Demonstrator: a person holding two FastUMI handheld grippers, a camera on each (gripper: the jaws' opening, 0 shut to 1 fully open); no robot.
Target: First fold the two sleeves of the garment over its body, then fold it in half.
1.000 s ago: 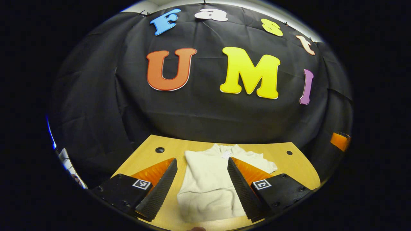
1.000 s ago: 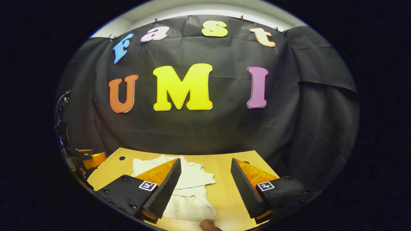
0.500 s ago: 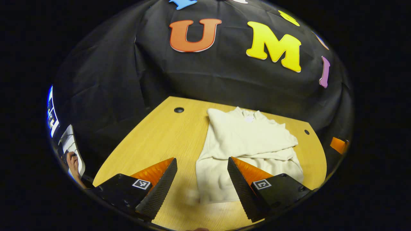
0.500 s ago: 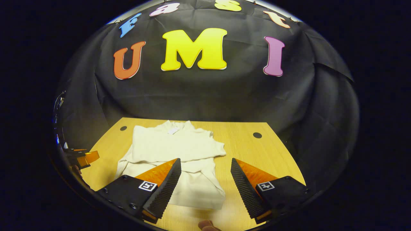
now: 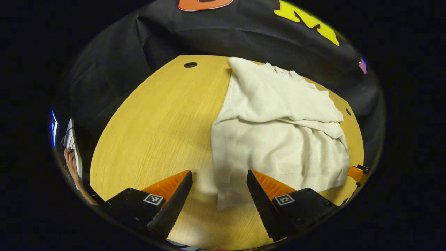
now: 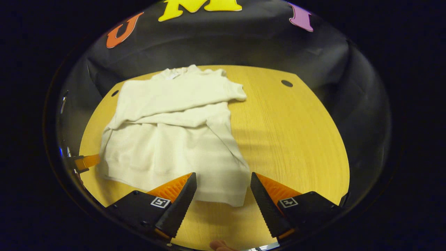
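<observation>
Wooden table [image 5: 156,122] carries the cream garment [image 5: 278,132], sleeves folded across its body. Left gripper [image 5: 219,186] and right gripper [image 6: 223,188] hover near its hem corners, jaws spread, holding nothing.

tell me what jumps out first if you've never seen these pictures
A cream garment lies on the wooden table, both sleeves folded across its body, not yet folded in half. The left hand-held gripper hangs open over its near left hem corner, and the right hand-held gripper hangs open over its near right hem corner.
</observation>
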